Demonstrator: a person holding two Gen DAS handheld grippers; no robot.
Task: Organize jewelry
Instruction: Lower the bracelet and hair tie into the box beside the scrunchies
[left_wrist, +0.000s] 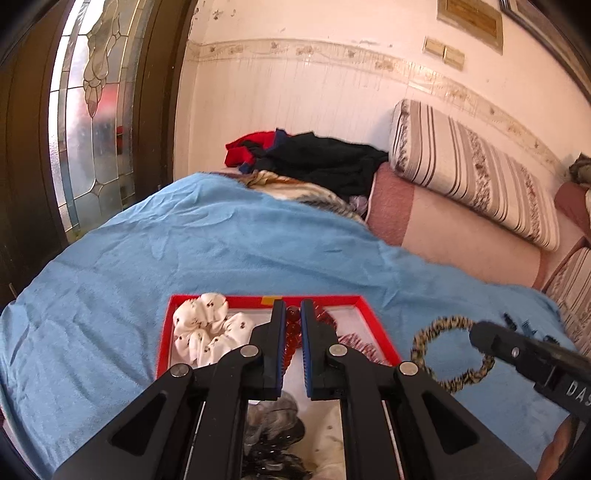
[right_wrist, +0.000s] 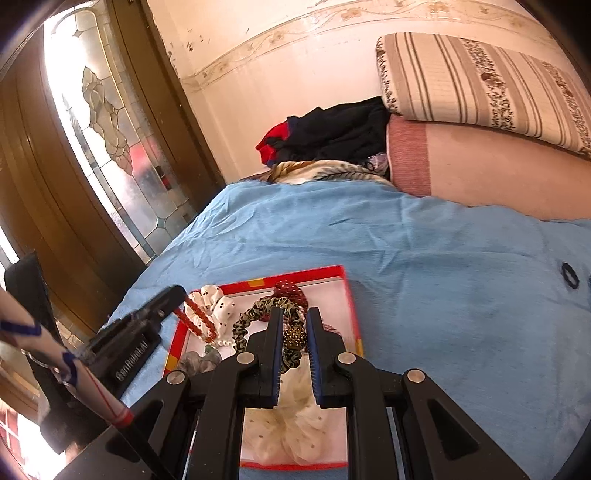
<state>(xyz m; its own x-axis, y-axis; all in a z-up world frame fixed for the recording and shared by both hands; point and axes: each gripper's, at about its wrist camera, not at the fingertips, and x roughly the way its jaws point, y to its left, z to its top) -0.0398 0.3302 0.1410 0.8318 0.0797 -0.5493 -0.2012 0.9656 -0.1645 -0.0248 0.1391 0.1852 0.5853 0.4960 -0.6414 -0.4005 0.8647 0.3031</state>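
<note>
I get strong daylight through the leaded glass door (left_wrist: 92, 122) at the upper left of both views, blown out to white in the right wrist one. The wall (left_wrist: 295, 99) takes a warm pink cast. Fisheye bending curves the edges, corners go black, and the far gripper smears with motion blur.

A bed is covered by a blue blanket (right_wrist: 424, 258). A red tray (right_wrist: 352, 306) is set on the blanket. A small black ring (right_wrist: 569, 275) is seen on the blanket, well to the right of the tray. Beyond the tray, a pile of dark and red clothes (right_wrist: 332, 133) is heaped at the far end of the bed. Right of the clothes, a pink cushion (right_wrist: 480, 166) is laid, and a striped pillow (right_wrist: 480, 85) is rested on it.
</note>
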